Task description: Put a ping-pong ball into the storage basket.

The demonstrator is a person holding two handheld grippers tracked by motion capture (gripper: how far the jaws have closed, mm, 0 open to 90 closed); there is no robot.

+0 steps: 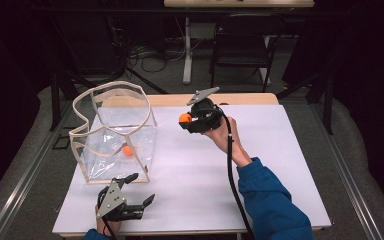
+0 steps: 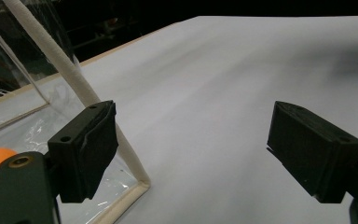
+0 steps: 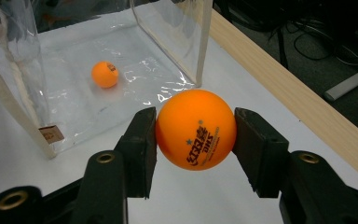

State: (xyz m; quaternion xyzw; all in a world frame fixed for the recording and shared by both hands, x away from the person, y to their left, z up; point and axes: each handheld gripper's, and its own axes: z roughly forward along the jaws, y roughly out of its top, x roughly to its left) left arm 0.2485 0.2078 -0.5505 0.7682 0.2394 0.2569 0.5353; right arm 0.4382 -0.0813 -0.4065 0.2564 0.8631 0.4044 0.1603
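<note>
My right gripper (image 1: 186, 120) is shut on an orange ping-pong ball (image 3: 196, 129), held above the white table just right of a clear plastic bag (image 1: 114, 131) with a cream rim. The same held ball (image 1: 184, 118) shows as an orange dot at the jaw tips in the high view. A second orange ball (image 3: 105, 74) lies on the bag's floor (image 1: 127, 151). My left gripper (image 1: 141, 189) rests near the table's front edge, open, with nothing between its pads (image 2: 87, 144). Its left pad stands close to the bag's front corner edge (image 2: 77, 79).
A white sheet (image 1: 280, 165) covers the table, with a wooden edge (image 3: 279, 79) at the far side. Beyond it stand a dark chair (image 1: 242, 47) and a white table leg (image 1: 186, 50) among floor cables. The right half of the sheet lies bare.
</note>
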